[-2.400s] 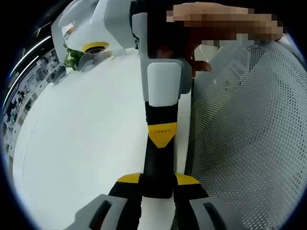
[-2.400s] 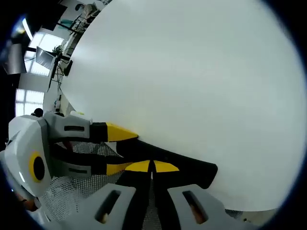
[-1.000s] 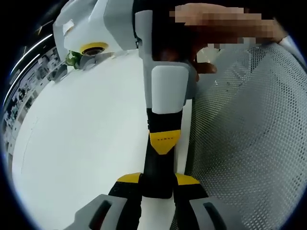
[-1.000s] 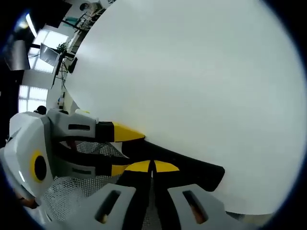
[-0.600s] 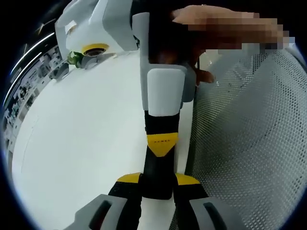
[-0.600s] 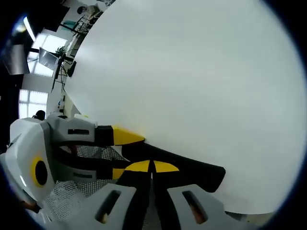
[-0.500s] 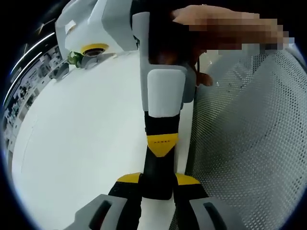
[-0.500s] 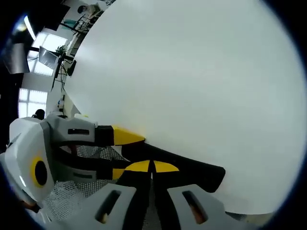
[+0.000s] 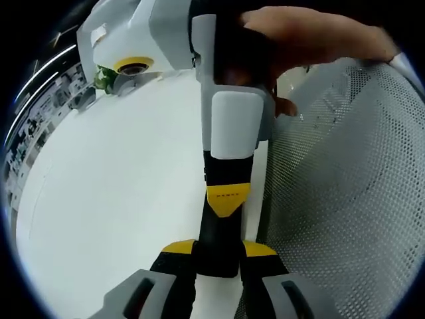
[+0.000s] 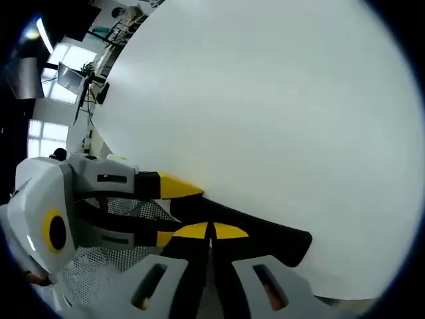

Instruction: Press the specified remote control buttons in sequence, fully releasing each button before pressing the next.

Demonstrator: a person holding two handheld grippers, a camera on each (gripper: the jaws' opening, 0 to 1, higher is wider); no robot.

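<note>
The left gripper [image 9: 219,247] clamps one end of the black remote [image 9: 218,242], steadying it above the white table [image 9: 113,193] beside the mesh basket [image 9: 345,199]. The right gripper [image 10: 211,231], jaws closed together, bears on the remote's top, apparently pressing a button.

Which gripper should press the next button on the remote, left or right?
Right, probably. The right gripper is shut, with its tips right at the remote, ready to push. The left gripper is clamped on the remote's end, holding it.
</note>
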